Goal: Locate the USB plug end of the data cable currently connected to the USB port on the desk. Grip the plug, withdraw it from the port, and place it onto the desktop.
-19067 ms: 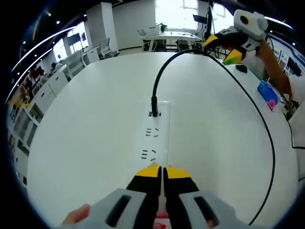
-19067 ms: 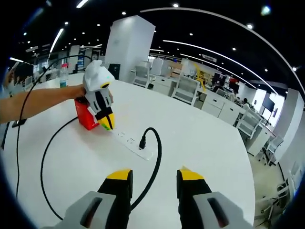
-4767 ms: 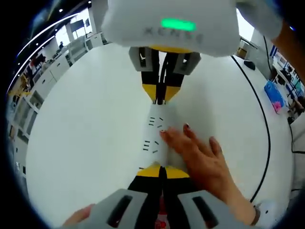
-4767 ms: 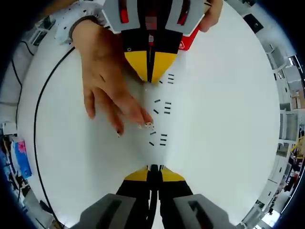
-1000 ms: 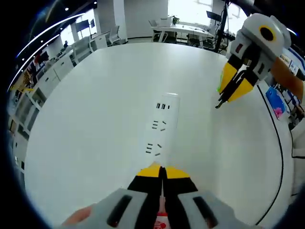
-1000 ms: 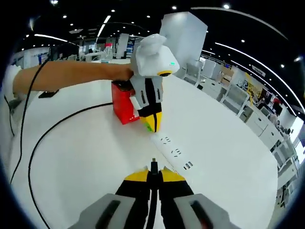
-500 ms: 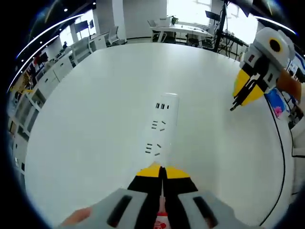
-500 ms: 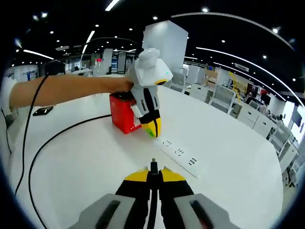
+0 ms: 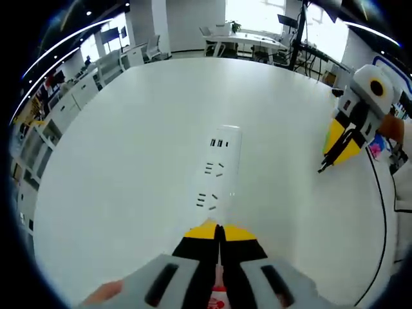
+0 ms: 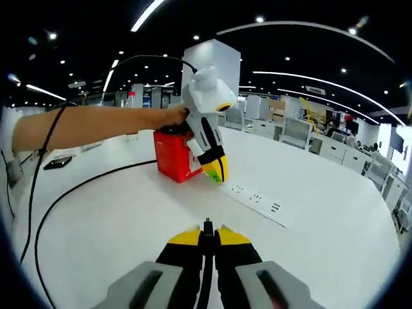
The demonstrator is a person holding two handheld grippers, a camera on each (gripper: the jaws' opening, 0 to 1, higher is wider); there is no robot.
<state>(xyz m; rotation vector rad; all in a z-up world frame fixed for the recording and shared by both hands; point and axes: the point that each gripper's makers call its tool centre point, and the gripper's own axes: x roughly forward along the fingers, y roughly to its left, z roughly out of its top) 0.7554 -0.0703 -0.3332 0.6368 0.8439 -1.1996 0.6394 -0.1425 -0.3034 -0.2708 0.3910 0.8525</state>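
Plug (image 10: pixel 207 225) is out of the power strip (image 9: pixel 218 168), pinched in the right claw (image 10: pixel 207 237); left claw (image 9: pixel 218 230) pressed together; setting it on the tabletop (image 9: pixel 129 148) remains

open office | white desks (image 9: pixel 241 46), chairs (image 10: pixel 297 132) | bright windows (image 9: pixel 257 11) | dark ceiling, strip lights (image 10: pixel 309 78)

- Bright, even light fell from ceiling strips and far windows.
- Shadows were faint.
- Fisheye bending warped the edges; the focus stayed sharp.
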